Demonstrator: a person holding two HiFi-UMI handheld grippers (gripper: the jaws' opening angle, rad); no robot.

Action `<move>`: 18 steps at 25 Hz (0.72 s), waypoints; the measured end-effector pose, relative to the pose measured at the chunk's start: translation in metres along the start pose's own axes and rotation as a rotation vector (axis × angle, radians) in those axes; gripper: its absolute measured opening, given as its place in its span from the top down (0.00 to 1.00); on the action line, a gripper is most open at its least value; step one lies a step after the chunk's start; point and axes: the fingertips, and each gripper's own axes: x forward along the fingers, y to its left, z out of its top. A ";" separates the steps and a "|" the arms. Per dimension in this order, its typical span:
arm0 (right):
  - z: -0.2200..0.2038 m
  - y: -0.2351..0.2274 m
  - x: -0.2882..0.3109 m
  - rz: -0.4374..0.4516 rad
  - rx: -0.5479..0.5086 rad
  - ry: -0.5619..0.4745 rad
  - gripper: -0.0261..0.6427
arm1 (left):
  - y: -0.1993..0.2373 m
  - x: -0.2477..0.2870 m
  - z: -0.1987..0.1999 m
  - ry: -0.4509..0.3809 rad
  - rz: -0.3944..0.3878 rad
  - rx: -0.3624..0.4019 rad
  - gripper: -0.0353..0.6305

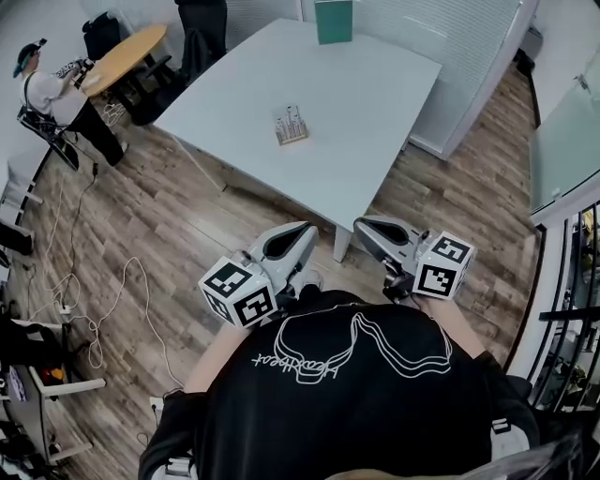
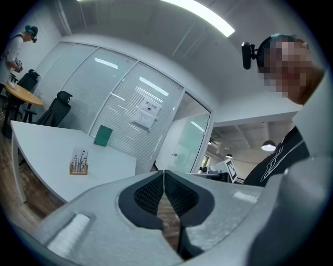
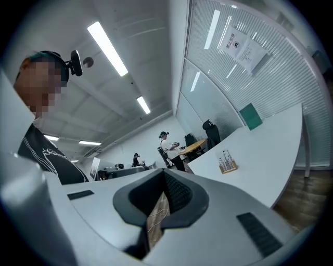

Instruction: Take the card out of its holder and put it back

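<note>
Left gripper (image 2: 164, 175) and right gripper (image 3: 164, 174) both closed, nothing gripped. Clear card (image 1: 292, 117) upright in wooden holder (image 1: 292, 137), mid white table (image 1: 375, 103), frame upper centre. Grippers level, lower centre, aimed tableward.

White table (image 1: 375, 103); green board (image 1: 334, 21); wood-grain floor (image 1: 169, 234); tan holder (image 1: 292, 128).

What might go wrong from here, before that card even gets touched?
1. The left gripper and right gripper are both shut and far from the card holder; if they arrive shut, they might knock it over.
2. The holder stands loose on the table, so pulling the card one-handed may drag it along.
3. Loose cables lie on the floor at the person's left, a possible trip.
</note>
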 end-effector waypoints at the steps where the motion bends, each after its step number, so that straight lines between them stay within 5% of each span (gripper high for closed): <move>1: 0.005 -0.010 0.009 -0.007 0.009 -0.003 0.95 | 0.013 0.006 0.004 0.011 -0.004 -0.004 0.92; 18: 0.047 -0.145 0.161 -0.098 0.087 0.032 0.95 | 0.225 0.072 0.052 0.083 -0.004 -0.055 0.92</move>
